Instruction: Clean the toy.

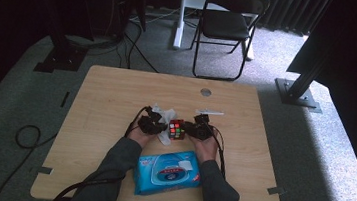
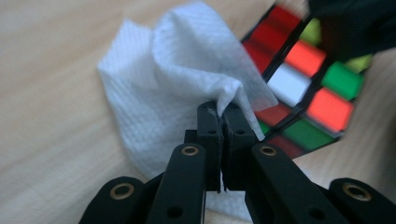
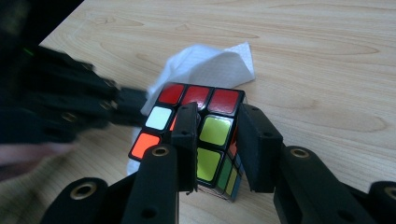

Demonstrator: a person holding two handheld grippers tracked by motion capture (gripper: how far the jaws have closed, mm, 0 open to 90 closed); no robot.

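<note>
High view: a light wooden desk (image 1: 117, 94) on grey carpet, a black folding chair (image 1: 227, 22) at upper centre. At frame centre the left gripper (image 1: 156, 124) and right gripper (image 1: 194, 128) flank a puzzle cube (image 1: 176, 129); a blue wipes pack (image 1: 168, 172) lies below.

Left gripper view: fingers closed, pinching a white wipe (image 2: 177, 70) against the cube at upper right.

Right gripper view: fingers clamp the cube's corner at centre.

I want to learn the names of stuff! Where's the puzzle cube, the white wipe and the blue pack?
puzzle cube (image 3: 215, 131), right gripper view, yellow-green sticker
white wipe (image 2: 177, 70), left gripper view, crumpled middle
blue pack (image 1: 166, 172), high view, top face
</note>
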